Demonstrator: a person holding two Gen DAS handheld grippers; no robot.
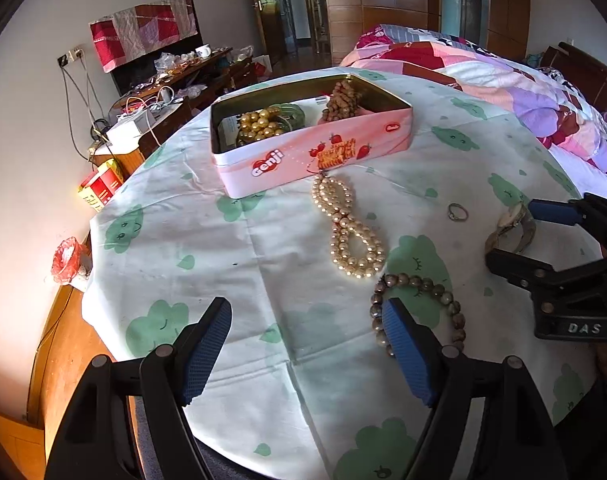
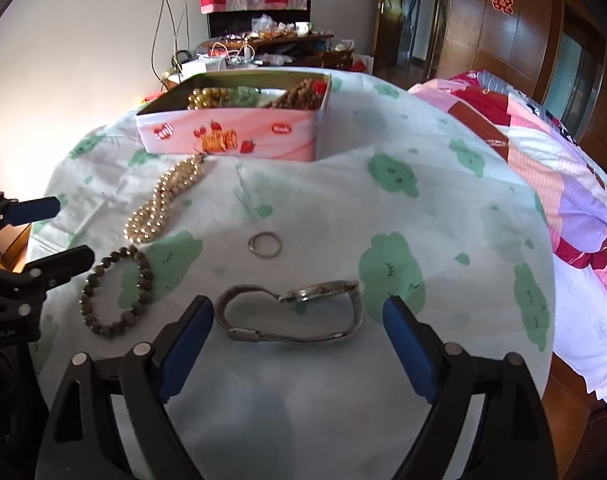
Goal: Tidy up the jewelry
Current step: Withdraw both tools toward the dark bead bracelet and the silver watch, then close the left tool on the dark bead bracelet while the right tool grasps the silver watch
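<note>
— Four loose pieces on the tablecloth [image 2: 343, 208]: pearl necklace [image 1: 349, 228], bead bracelet [image 2: 117, 292], ring [image 2: 264, 245], watch [image 2: 295, 312].
— And the tin [image 1: 303, 148]?
— Behind them, holding gold beads [image 1: 259, 124] and brown beads [image 1: 343, 102].
— Grippers?
— Right gripper [image 2: 297, 340] spread wide, the watch lying between its fingers, untouched. Left gripper [image 1: 307, 344] also spread, empty, beside the bracelet.

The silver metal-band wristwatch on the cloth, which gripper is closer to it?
Right. The right gripper has its open fingers on either side of the silver metal-band wristwatch; the left gripper sits off to its left, by the dark beaded bracelet.
</note>
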